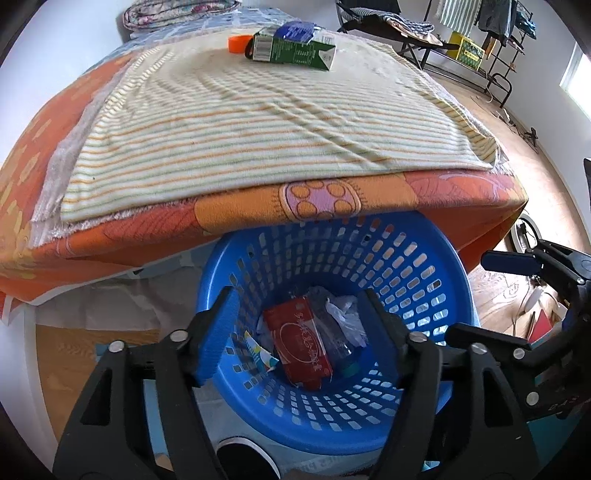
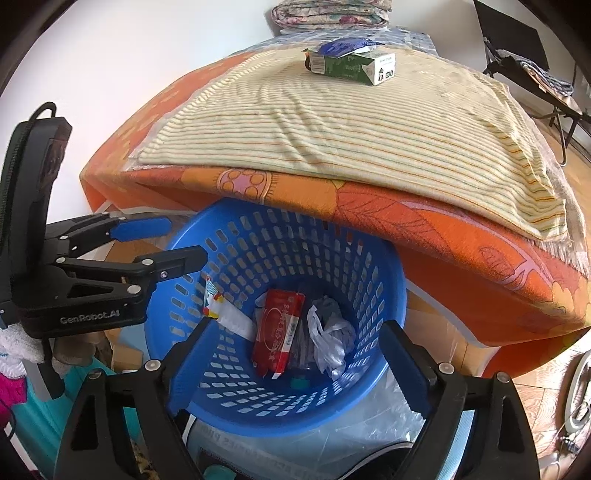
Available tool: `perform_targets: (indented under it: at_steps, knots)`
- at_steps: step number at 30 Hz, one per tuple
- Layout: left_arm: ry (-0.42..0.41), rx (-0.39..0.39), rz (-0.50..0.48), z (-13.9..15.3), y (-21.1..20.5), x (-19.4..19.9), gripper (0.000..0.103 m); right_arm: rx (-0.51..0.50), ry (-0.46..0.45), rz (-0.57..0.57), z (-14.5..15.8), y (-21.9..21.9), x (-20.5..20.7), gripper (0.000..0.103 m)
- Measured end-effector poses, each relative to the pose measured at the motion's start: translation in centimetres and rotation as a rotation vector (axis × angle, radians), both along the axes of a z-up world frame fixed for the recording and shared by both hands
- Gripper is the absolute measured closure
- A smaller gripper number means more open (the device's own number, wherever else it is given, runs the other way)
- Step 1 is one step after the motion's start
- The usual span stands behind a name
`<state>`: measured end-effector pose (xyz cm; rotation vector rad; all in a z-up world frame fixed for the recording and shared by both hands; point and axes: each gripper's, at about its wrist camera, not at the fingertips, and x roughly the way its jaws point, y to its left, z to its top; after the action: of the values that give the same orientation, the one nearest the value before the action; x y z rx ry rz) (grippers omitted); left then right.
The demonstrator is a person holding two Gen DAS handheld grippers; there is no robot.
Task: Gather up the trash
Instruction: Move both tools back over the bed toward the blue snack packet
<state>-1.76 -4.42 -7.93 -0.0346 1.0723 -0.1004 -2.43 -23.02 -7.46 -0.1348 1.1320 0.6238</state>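
Note:
A blue plastic basket (image 1: pixel 424 295) (image 2: pixel 373 273) stands below the bed's edge. In it lie a red packet (image 1: pixel 301 341) (image 2: pixel 279 328), a crumpled white plastic bag (image 1: pixel 345 317) (image 2: pixel 330 341), a clear bottle and a colourful wrapper (image 2: pixel 214 299). On the bed lie a green carton (image 1: pixel 295 50) (image 2: pixel 351 64), a blue wrapper (image 1: pixel 297 29) (image 2: pixel 341 46) on top of it, and an orange object (image 1: pixel 238 43). My left gripper (image 1: pixel 299 332) (image 2: pixel 168 240) is open and empty over the basket. My right gripper (image 2: pixel 295 362) is open and empty over the basket too.
The bed has a striped blanket (image 1: pixel 258 122) (image 2: pixel 351 125) over an orange sheet (image 1: pixel 443 192) that overhangs the basket. Folded bedding (image 2: pixel 332 13) lies at the far end. A chair and a clothes rack (image 1: pixel 480 33) stand at the right on the wooden floor.

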Motion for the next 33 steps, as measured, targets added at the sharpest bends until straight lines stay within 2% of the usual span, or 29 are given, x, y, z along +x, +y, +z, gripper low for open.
perform_targets:
  at_steps: [7, 13, 15, 20, 26, 33]
  knots:
    - [-0.011, -0.023, 0.022, 0.8, 0.5, 0.8, 0.027, -0.002, -0.015, -0.009, 0.4, -0.1, 0.3, 0.013]
    - [-0.039, -0.080, 0.056, 3.2, 1.9, 2.9, 0.027, 0.037, -0.026, -0.056, 1.8, -0.9, 1.9, 0.013]
    - [-0.060, -0.088, 0.067, 4.3, 2.5, 4.0, 0.027, 0.061, -0.036, -0.081, 2.6, -1.2, 2.9, 0.012]
    - [-0.089, -0.098, 0.080, 6.1, 3.5, 6.7, 0.027, 0.146, -0.056, -0.136, 4.8, -2.2, 5.4, 0.003]
    - [-0.118, -0.072, 0.077, 7.7, 4.7, 10.0, 0.027, 0.224, -0.070, -0.201, 6.7, -3.1, 9.4, 0.002]
    - [-0.108, -0.069, 0.094, 7.5, 6.2, 13.3, 0.027, 0.305, -0.049, -0.270, 7.5, -3.9, 15.3, 0.002]
